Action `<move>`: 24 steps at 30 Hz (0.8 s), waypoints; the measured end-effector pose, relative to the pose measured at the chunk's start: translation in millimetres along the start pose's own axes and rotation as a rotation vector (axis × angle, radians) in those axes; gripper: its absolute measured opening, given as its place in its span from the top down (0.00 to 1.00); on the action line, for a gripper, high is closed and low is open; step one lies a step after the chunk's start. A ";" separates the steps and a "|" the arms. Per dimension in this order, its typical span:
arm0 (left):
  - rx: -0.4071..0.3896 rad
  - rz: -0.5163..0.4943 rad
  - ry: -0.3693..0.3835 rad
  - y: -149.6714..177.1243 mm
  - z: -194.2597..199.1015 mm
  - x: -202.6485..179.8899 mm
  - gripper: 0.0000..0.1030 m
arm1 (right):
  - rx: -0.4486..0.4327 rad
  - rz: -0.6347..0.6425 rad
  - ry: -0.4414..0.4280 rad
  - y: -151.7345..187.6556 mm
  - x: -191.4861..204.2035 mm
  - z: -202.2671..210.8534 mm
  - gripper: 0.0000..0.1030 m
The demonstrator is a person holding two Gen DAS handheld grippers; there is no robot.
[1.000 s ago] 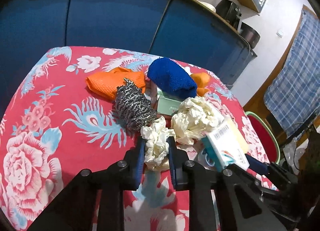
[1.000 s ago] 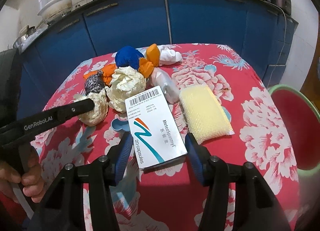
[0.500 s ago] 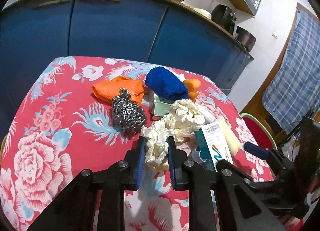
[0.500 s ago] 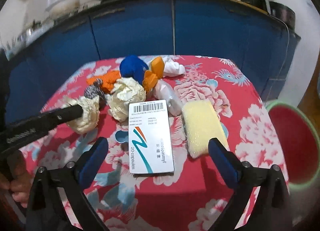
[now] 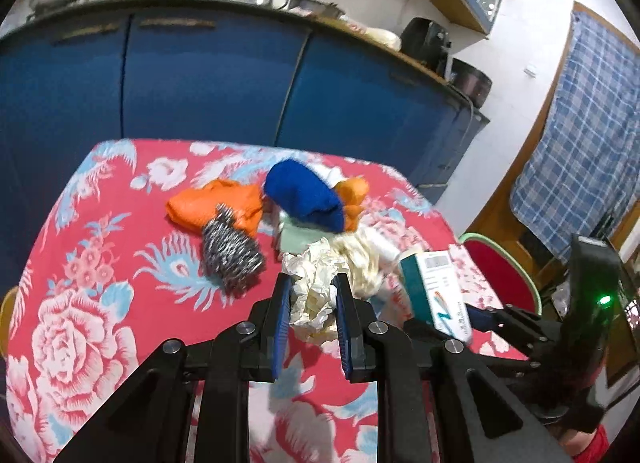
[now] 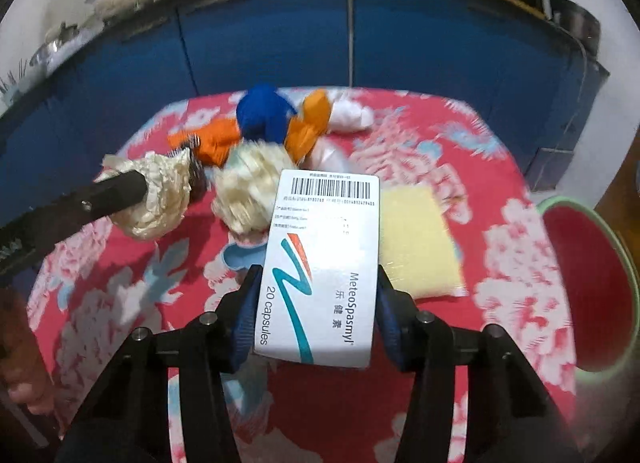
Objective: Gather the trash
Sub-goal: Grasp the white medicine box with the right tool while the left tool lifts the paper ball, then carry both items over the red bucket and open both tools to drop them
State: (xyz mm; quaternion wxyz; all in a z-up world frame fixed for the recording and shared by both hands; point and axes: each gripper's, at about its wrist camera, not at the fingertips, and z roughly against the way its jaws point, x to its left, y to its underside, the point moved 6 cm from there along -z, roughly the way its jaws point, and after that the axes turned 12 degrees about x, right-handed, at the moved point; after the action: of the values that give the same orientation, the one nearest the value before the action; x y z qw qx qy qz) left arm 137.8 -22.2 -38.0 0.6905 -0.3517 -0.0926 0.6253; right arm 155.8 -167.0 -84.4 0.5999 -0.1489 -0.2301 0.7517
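right wrist: right gripper [image 6: 316, 295] just closed onto medicine box [image 6: 322, 263], gripping both edges for disposal; left gripper [image 5: 310, 303] clamped on crumpled paper [image 5: 314, 295], clear of bench [image 5: 100, 303].

The green box [image 5: 294, 241] sits mostly hidden under the blue cloth [image 5: 304, 199] — the bin [image 6: 588, 287] is cut off at right, the far wad [image 6: 248, 193] smeared by blur.

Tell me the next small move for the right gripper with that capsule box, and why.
Probably lift the capsule box and swing it right toward the red bin. The right gripper has just been closing, and its pads now sit against the box's sides. The left gripper already holds a crumpled paper wad.
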 end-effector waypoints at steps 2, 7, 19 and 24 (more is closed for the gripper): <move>-0.001 -0.018 0.013 -3.5 2.9 -9.9 0.80 | -0.038 -0.014 -0.009 -2.3 -3.9 16.0 0.47; -0.028 -0.057 0.013 -10.5 6.6 -36.1 0.80 | -0.116 -0.036 0.014 -3.9 -18.3 51.1 0.47; 0.001 -0.185 0.078 -25.7 -12.7 -117.3 0.80 | -0.175 -0.186 0.105 14.4 -90.2 93.7 0.47; -0.001 -0.246 0.119 -26.5 -18.9 -153.5 0.80 | -0.183 -0.251 0.123 26.3 -124.0 99.2 0.47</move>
State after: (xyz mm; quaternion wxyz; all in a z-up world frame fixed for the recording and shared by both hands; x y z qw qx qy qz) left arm 138.8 -171.0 11.9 0.7661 -0.3742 -0.0943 0.5140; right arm 113.5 -308.5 -20.3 0.6859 -0.2188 -0.2770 0.6363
